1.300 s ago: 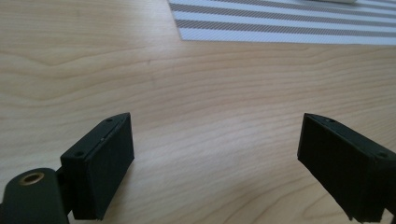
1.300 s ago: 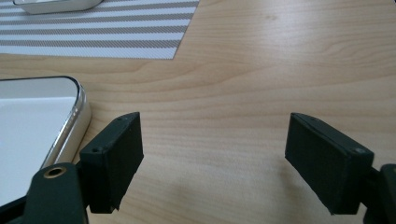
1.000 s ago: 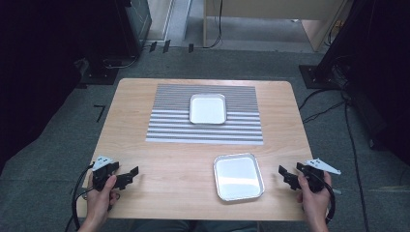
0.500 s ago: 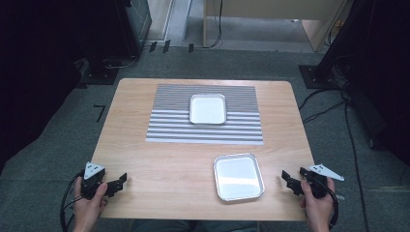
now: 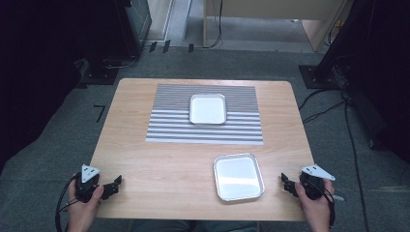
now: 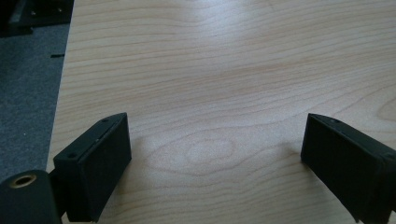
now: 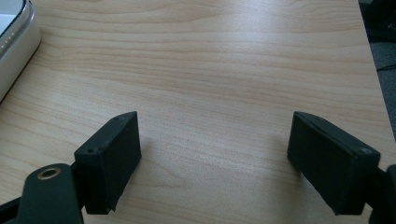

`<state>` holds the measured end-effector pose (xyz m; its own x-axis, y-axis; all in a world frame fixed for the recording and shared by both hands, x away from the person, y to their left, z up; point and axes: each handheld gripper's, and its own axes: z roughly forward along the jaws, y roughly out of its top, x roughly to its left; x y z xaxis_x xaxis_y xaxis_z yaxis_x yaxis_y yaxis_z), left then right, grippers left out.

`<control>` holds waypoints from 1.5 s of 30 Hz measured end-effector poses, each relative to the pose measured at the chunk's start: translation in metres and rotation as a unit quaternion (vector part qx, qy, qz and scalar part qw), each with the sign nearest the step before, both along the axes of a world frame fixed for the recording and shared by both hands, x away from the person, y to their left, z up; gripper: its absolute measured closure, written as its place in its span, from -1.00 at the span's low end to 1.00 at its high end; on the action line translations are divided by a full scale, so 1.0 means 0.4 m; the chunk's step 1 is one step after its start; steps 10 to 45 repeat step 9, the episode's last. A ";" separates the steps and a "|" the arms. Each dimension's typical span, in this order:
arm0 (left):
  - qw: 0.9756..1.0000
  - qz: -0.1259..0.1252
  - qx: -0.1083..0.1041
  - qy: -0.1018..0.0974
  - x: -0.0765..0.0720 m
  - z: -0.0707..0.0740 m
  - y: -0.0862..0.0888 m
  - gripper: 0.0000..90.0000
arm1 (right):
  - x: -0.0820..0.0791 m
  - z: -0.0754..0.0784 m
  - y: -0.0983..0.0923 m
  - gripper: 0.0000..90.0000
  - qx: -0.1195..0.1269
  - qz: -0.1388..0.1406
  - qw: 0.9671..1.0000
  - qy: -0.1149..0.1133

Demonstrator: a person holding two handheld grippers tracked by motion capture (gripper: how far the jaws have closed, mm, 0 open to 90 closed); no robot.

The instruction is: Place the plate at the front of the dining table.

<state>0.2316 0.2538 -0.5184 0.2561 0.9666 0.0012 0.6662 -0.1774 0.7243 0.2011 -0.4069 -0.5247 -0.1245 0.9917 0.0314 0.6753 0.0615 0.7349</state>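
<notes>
Two shallow metal trays lie on the wooden table [image 5: 159,159]: one tray [image 5: 208,108] on the striped mat [image 5: 205,130] toward the far side, another tray [image 5: 239,177] near the front right. My left gripper [image 5: 115,185] rests at the front left corner, open, with bare wood between its jaws [image 6: 212,154]. At the front right edge my right gripper [image 5: 286,184] is open too, just right of the near tray, whose rim [image 7: 14,51] shows in the right gripper view.
Grey carpet [image 5: 58,140] surrounds the table. Cables [image 5: 324,108] run over the floor at the right. Dark equipment stands at the back left and right, and a wooden desk [image 5: 270,9] stands beyond.
Both hands have drawn back toward the table's near edge; the left gripper moved farther left and nearer. The trays have not moved.
</notes>
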 end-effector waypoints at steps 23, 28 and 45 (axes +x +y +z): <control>1.000 0.005 0.002 0.006 0.009 -0.001 -0.006 -0.92 | 0.001 -0.001 0.001 -0.65 -0.001 -0.004 1.000 0.000; 1.000 0.005 0.002 0.006 0.009 -0.001 -0.006 -0.92 | 0.001 -0.001 0.001 -0.65 -0.001 -0.004 1.000 0.000; 1.000 0.005 0.002 0.006 0.009 -0.001 -0.006 -0.92 | 0.001 -0.001 0.001 -0.65 -0.001 -0.004 1.000 0.000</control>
